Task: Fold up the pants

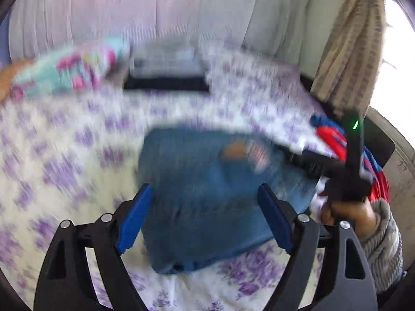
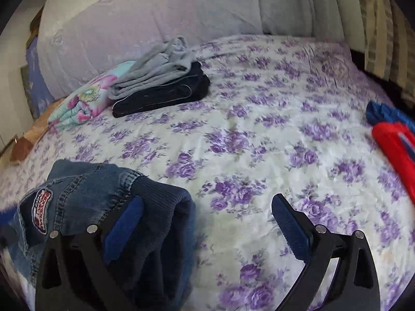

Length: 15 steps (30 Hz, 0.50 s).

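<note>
Your left gripper (image 1: 205, 217) hangs with its blue pads spread wide and nothing between them, directly above the folded jeans (image 1: 207, 194) on the floral bedsheet (image 1: 64, 155). In the left wrist view the denim bundle lies between the two fingers and runs away from you toward the far side of the bed, so its long axis roughly follows the fingers (the picture is motion-blurred, so the exact edges are hard to read).

Moving right, your right gripper (image 2: 207, 223) is also spread apart and grips nothing. In its own view the jeans (image 2: 103, 207) lie to its left: the left pad (image 2: 124, 228) overlaps the ribbed dark waistband, whether touching I cannot tell, while the right pad stands over bare sheet (image 2: 259, 142).

So the bundle sits under your left hand and off to the left of your right one. By my reading the fold looks finished, and the left is the better placed to lift it. The stack of folded clothes (image 2: 160, 85) lies at the far left, well apart from the jeans.
</note>
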Each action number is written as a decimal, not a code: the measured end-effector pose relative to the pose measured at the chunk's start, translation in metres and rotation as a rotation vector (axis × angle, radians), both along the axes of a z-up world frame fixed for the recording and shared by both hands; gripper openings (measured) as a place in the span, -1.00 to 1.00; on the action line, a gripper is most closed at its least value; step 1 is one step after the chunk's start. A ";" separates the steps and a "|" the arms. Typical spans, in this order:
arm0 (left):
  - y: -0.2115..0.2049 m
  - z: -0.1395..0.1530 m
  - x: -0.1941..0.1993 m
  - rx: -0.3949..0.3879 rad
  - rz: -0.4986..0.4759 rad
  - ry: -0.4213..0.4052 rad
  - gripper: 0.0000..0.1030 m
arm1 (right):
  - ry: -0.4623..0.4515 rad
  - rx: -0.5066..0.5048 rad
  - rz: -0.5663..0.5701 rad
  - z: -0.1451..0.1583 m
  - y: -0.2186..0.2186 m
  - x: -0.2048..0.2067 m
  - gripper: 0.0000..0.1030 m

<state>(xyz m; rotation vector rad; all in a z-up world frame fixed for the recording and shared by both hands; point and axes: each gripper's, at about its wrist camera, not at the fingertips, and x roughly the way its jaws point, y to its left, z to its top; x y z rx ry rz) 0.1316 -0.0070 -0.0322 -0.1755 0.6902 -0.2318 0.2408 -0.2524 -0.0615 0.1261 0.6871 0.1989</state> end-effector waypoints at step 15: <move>0.018 -0.010 0.003 -0.013 0.069 -0.016 0.63 | -0.140 -0.105 0.117 0.047 0.040 -0.082 0.93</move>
